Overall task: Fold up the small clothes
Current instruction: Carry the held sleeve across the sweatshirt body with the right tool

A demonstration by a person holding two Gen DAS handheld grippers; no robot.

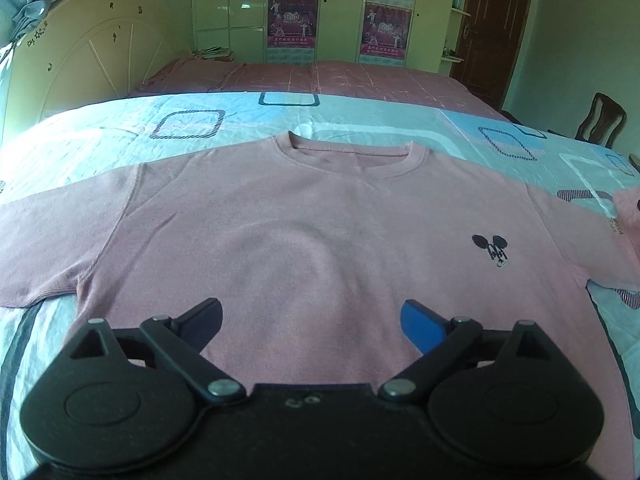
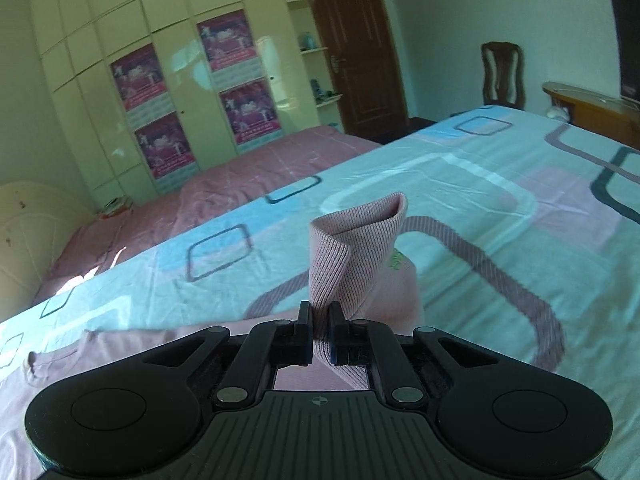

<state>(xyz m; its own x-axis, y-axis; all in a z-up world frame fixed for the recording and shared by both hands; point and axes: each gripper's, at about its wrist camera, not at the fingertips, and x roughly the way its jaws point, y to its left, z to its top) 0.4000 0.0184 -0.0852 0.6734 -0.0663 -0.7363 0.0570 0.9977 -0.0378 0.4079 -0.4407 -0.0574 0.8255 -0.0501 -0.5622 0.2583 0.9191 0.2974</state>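
At the far left of the left wrist view a grey patterned curtain hangs beside a cream, fan-shaped headboard dotted with small stickers; next along the back wall stands a pale yellow-green wardrobe with purple posters on its doors, then corner shelves, a dark wooden door and, at the right edge, a dark wooden chair; the bed carries a pink sheet at the back and a light blue cover printed with rounded squares in front; a pink sweatshirt lies flat on that cover, face up, neckline away from the camera, left sleeve spread out to the side, a small dark logo on the chest toward the right; the left gripper hovers over the lower part of the sweatshirt with its fingers wide apart and nothing between them; in the right wrist view the same wardrobe, door and chair run from left to right behind the bed, with a wooden board at the far right; the right gripper has its fingers pressed together on the ribbed sleeve cuff, which stands up above the cover in a folded peak, the rest of the garment trailing down to the left
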